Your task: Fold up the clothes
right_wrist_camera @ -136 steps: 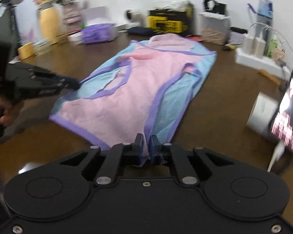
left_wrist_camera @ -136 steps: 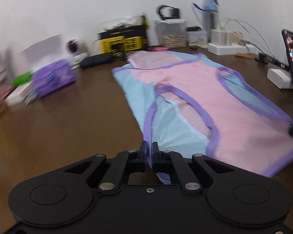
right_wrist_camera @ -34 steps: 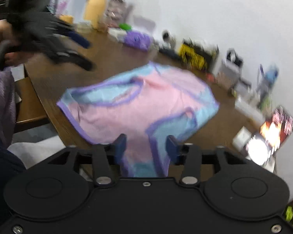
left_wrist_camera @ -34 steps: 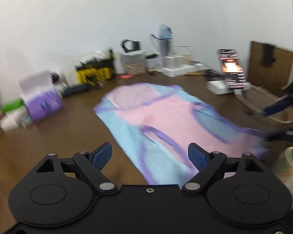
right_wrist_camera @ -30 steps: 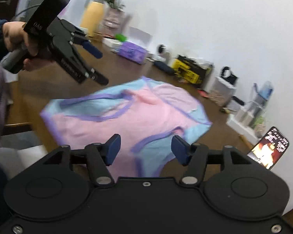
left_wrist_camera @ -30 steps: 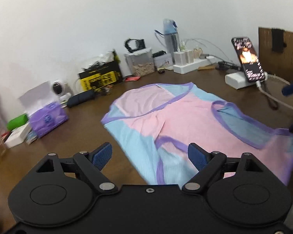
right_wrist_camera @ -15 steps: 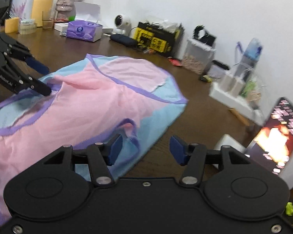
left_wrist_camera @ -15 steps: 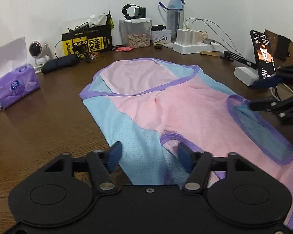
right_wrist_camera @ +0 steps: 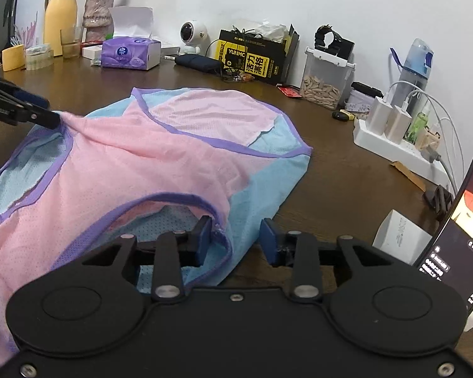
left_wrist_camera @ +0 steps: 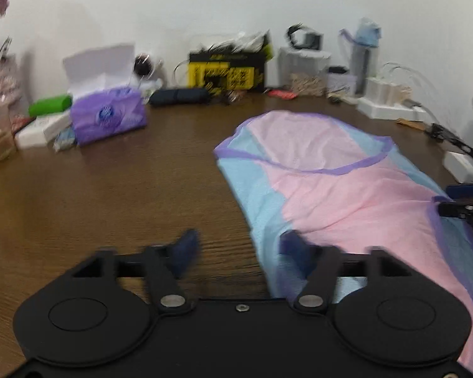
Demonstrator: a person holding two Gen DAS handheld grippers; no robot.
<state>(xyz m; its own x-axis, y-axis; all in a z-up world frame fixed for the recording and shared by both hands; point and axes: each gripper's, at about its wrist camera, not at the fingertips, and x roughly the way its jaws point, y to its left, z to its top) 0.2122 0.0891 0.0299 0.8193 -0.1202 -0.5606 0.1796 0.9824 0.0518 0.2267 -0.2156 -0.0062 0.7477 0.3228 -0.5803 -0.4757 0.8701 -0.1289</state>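
A pink and light-blue mesh vest (left_wrist_camera: 331, 189) (right_wrist_camera: 142, 157) with purple trim lies flat on the brown table (left_wrist_camera: 110, 204). My left gripper (left_wrist_camera: 240, 252) is at the vest's left side, its jaws opening. The blue edge lies between them; one finger is over cloth, the other over bare wood. In the right wrist view the left gripper (right_wrist_camera: 49, 111) meets a raised ridge of cloth. My right gripper (right_wrist_camera: 236, 237) is closing around the blue corner by the purple armhole; the right-hand pad stands clear of the cloth. The right gripper (left_wrist_camera: 446, 200) also shows at the vest's far side.
Along the wall stand a purple tissue box (right_wrist_camera: 129, 52), a yellow-black carton (right_wrist_camera: 252, 56), a clear container (right_wrist_camera: 323, 78), a water bottle (right_wrist_camera: 416, 63) and a power strip (right_wrist_camera: 394, 138). A lit phone (right_wrist_camera: 457, 220) leans at the right. A yellow jug (right_wrist_camera: 60, 12) stands far left.
Both grippers have come down to the vest's sides. The left one has swung left and its jaws have widened after narrowing. The right one's jaws have narrowed around the blue corner.
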